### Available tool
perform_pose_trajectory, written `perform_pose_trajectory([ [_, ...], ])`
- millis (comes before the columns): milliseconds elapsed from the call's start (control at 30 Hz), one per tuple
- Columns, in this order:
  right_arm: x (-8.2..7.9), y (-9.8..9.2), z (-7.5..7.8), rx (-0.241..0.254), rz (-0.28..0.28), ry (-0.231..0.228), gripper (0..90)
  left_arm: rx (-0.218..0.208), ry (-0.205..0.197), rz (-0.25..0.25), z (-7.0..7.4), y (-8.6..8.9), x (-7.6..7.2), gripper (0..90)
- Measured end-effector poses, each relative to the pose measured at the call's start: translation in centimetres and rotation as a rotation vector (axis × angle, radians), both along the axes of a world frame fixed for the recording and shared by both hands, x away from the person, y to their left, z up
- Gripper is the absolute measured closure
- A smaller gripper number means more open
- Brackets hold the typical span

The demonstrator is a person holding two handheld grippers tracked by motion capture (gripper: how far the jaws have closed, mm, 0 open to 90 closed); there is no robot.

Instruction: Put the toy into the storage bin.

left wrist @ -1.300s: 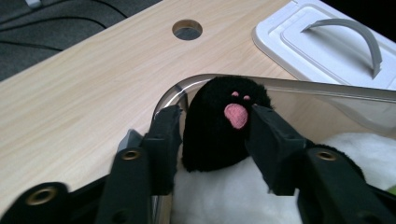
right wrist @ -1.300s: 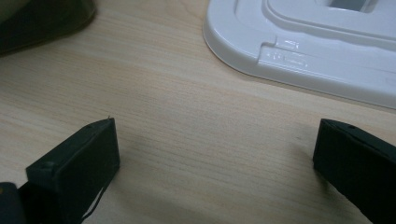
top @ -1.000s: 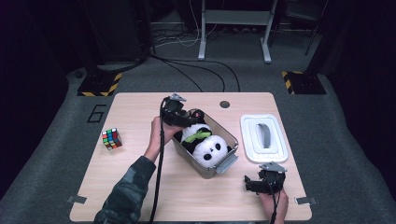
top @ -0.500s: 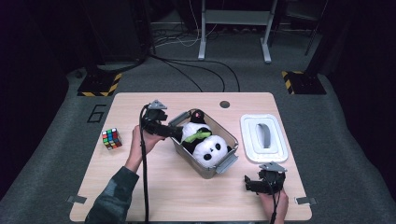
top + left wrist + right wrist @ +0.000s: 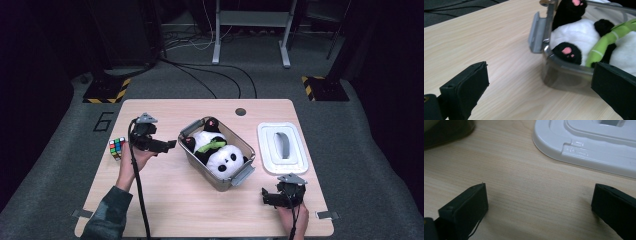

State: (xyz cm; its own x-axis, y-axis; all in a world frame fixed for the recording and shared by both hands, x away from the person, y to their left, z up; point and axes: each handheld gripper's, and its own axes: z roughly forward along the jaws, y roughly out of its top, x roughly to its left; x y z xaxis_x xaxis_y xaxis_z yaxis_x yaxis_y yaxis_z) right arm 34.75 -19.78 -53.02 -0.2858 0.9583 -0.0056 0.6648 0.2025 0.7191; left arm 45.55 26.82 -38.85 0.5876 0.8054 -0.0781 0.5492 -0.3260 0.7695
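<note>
A plush panda (image 5: 225,159) with a green bamboo stalk lies in a grey metal bin (image 5: 220,181) at the table's middle. My left gripper (image 5: 172,145) hovers just left of the bin and points at it. Its jaws have just been opening and now stand wide with nothing held. In the left gripper view the bin's handle (image 5: 537,32), the panda's pink-soled feet (image 5: 567,51) and the bamboo (image 5: 609,41) lie just ahead of the left gripper (image 5: 539,66). My right gripper (image 5: 264,196) rests open near the front right edge, and in the right gripper view it (image 5: 539,186) stands over bare wood.
A white lid (image 5: 282,147) lies right of the bin, and its corner (image 5: 599,142) is close ahead in the right gripper view. A colour cube (image 5: 116,147) sits at the table's left edge behind my left hand. Bare wood (image 5: 165,200) spreads in front of the bin.
My left gripper has drawn back leftward from over the panda to the bin's left side, and its jaws have spread. The right gripper has stayed put.
</note>
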Motion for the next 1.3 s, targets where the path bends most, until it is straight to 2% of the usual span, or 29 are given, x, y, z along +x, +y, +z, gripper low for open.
perform_pose_trajectory([
  [167, 0.0, 0.0, 0.0, 0.0, 0.0, 0.0, 0.0, 0.003, 0.005, 0.033, -0.4, 1.6, -0.5, 0.0],
  [400, 0.0, 0.0, 0.0, 0.0, 0.0, 0.0, 0.0, -0.002, -0.01, 0.092, -0.9, 3.9, -1.2, 0.0],
  [467, 0.0, 0.0, 0.0, 0.0, -0.001, 0.001, 0.0, -0.013, -0.028, 0.117, -1.0, 4.6, -1.4, 0.0],
  [667, 0.0, 0.0, 0.0, 0.0, 0.0, 0.0, 0.0, -0.027, -0.047, 0.206, -1.4, 7.3, -1.9, 0.0],
  [867, 0.0, 0.0, 0.0, 0.0, -0.002, 0.001, 0.0, -0.001, -0.051, 0.295, -2.1, 9.6, -2.2, 0.0],
  [1067, 0.0, 0.0, 0.0, 0.002, -0.004, 0.001, 0.0, 0.006, -0.055, 0.389, -3.5, 11.4, -1.6, 0.2],
  [1300, 0.0, 0.0, 0.0, 0.002, -0.004, 0.001, 0.0, 0.018, -0.013, 0.468, -5.3, 12.9, -0.4, 0.1],
])
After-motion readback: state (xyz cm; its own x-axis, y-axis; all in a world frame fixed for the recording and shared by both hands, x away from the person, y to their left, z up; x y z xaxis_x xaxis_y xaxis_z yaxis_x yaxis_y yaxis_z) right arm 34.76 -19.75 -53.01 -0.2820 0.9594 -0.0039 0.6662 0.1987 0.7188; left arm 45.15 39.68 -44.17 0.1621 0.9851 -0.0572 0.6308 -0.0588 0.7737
